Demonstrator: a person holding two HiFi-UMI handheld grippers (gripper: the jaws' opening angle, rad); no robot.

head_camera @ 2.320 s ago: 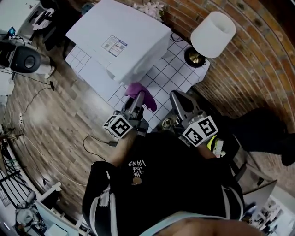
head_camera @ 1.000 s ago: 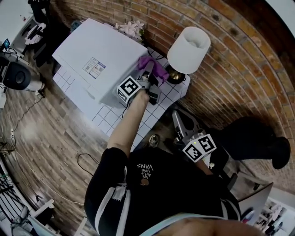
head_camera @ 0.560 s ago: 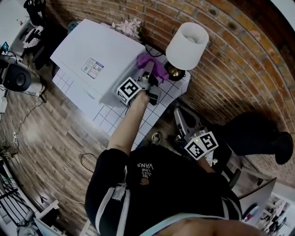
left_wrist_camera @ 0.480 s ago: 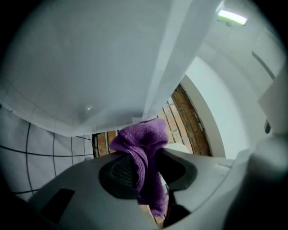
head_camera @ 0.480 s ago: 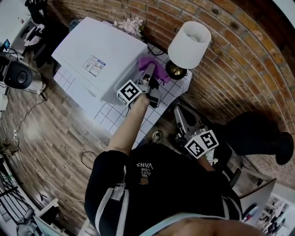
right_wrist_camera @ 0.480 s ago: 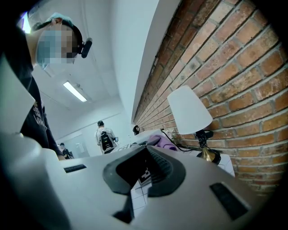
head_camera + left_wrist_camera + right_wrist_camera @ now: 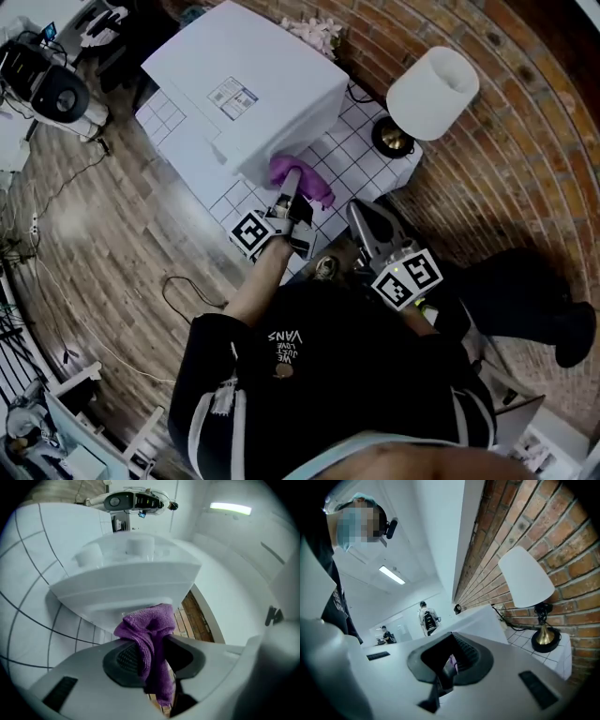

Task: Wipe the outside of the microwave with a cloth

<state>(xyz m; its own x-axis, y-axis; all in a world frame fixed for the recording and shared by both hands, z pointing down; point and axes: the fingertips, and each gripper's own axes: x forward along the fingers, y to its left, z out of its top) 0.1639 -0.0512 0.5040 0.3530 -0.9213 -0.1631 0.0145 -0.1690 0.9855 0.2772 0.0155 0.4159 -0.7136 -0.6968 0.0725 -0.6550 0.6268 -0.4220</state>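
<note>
While the left tool (image 7: 293,187) reaches out over the white tiled worktop (image 7: 361,150), its jaws are clamped on a purple cloth (image 7: 307,182). The cloth bunches up past the tips. In the left gripper view it hangs down between the two grey pads, pinched there, with a loose tail drooping below. In that same view the upper fold of the cloth (image 7: 143,632) touches the lower edge of the white microwave (image 7: 126,581), just above the tiles.

Seen from the head view, the cloth lies against the near side of the microwave (image 7: 248,80). It sits low down, close to where the box meets the worktop. The arm behind the left tool is stretched forward from a black sleeve.

The right tool (image 7: 361,214) is held back near the person's body, apart from the microwave and the cloth. In the right gripper view its jaws are pressed together with nothing between them.

A lamp (image 7: 433,80) with a white shade stands on the worktop's far right corner, beside the brick wall (image 7: 506,141). Its brass base rests on the tiles. To the left of the worktop lies a wooden floor (image 7: 103,234).
</note>
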